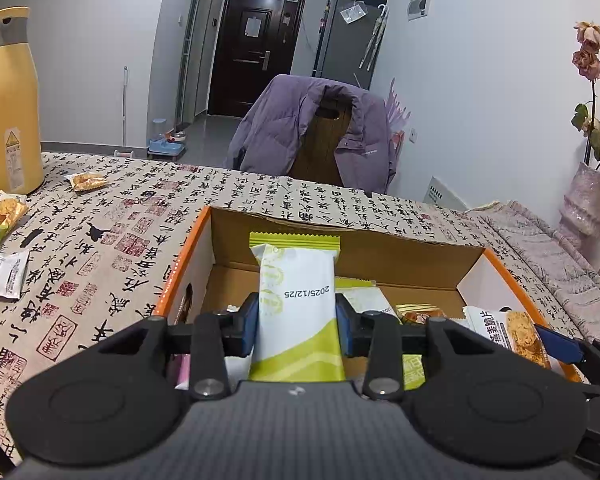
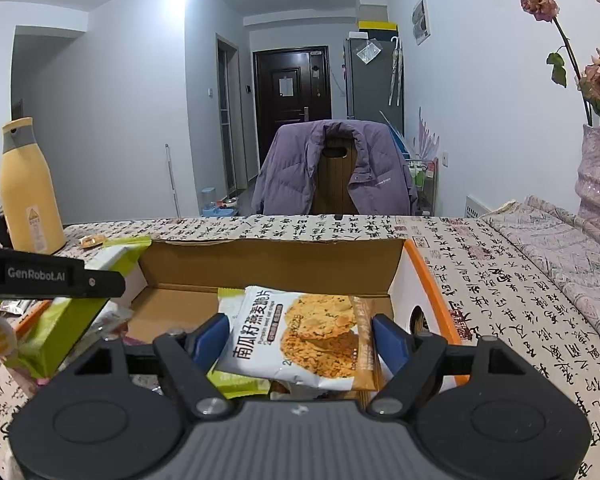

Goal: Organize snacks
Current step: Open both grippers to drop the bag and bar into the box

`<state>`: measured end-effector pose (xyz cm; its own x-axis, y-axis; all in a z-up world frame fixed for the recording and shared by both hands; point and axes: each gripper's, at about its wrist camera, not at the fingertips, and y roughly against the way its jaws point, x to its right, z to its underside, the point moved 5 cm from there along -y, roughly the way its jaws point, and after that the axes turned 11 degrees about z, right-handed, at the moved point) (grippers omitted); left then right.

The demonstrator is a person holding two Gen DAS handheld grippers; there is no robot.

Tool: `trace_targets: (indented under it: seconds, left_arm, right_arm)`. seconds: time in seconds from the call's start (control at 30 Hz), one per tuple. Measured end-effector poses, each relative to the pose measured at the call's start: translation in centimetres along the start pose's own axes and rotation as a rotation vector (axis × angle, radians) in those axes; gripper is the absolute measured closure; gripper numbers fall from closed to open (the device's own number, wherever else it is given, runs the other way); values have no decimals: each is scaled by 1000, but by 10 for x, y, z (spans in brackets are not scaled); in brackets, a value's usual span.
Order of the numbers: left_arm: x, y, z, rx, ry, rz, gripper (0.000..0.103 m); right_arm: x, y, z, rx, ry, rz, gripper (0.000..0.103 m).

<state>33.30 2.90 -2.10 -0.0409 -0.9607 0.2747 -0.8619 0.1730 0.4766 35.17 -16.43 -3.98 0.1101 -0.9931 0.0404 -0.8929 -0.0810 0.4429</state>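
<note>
My left gripper (image 1: 297,322) is shut on a white and green snack packet (image 1: 296,300) and holds it upright over the open cardboard box (image 1: 340,236) with orange edges. My right gripper (image 2: 300,338) is over the same box (image 2: 276,258), its pads wide apart on either side of a white and orange oat crisp packet (image 2: 300,336); I cannot see whether they grip it. That packet also shows in the left wrist view (image 1: 508,330). Several packets lie in the box. Loose snack packets (image 1: 86,181) (image 1: 4,268) lie on the tablecloth at left.
A tall yellow bottle (image 1: 6,100) stands at the table's far left. A chair with a purple jacket (image 1: 312,132) is behind the table. A vase of dried roses (image 2: 598,176) stands at the right on a pink cloth.
</note>
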Motion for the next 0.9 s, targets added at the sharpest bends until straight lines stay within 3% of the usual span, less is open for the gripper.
trace_targets:
  seconds: [0.07,0.13,0.2,0.27,0.9]
  left_arm:
    - [0,1,0,6,2,1,59]
    - [0,3,0,20,-1,0,46]
    - [1,7,-1,44,-4,-14,14]
    - [1,12,-3,72,-7,-30,0]
    - [10,32,-11,119,-10,-30,0]
  right_arm:
    - [0,1,2,-2,3,-1,18]
    - [0,1,3,-4,5,-2,12]
    - [1,3,3,2,2,1,1]
    - [3,5,1,10,-6,0,0]
    - [8,20,-6,51,-20,-1,0]
